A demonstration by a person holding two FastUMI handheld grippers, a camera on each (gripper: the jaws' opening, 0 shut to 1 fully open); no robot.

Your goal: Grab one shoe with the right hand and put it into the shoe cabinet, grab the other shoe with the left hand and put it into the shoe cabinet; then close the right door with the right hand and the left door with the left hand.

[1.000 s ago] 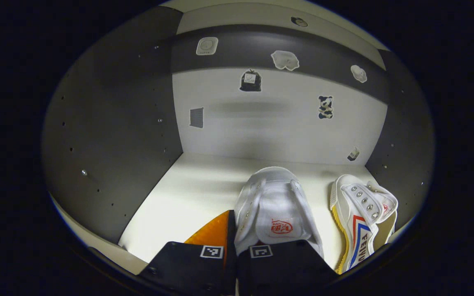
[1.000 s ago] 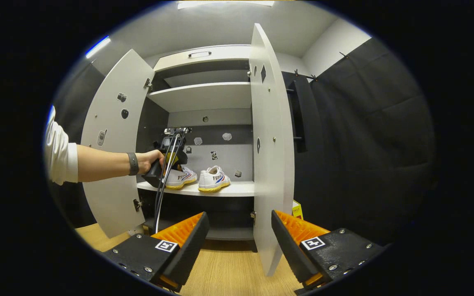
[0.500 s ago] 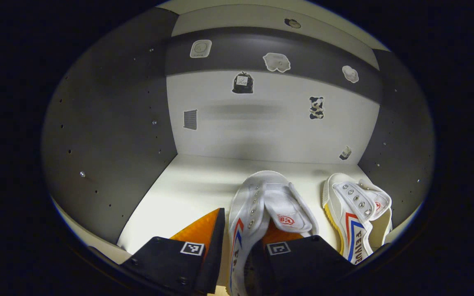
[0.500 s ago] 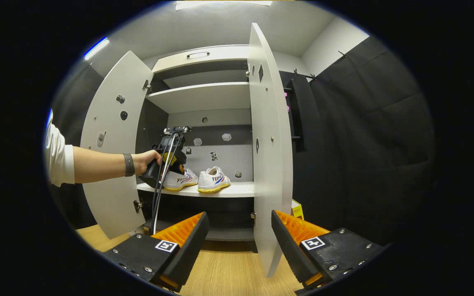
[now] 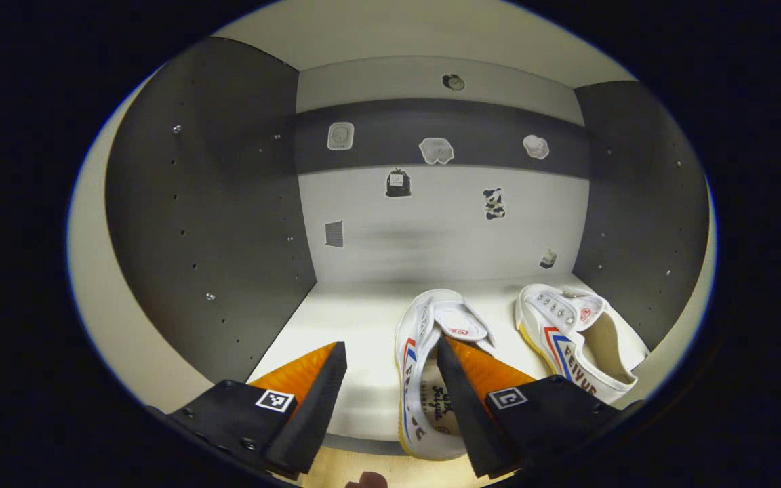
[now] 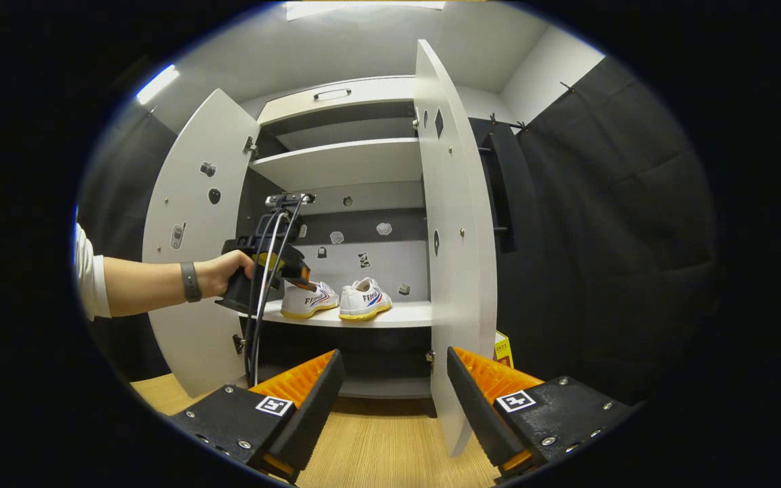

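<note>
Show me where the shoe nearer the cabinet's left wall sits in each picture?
Left gripper view: the shoe lies bottom centre on the shelf, beside the right-hand finger of the open left claw.
Right gripper view: the shoe sits mid-left.
Shared landmark: the other shoe.

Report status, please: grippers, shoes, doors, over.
Left gripper open at the shelf edge, right gripper open, empty. Both shoes on the cabinet shelf. Left door, right door open; nothing in the way.

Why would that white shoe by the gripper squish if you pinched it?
The nearer shoe looks like soft canvas: its tongue flops, so the upper would probably squash. It likely feels light. Its flat sole sits steady on the shelf, so it shouldn't roll.
</note>
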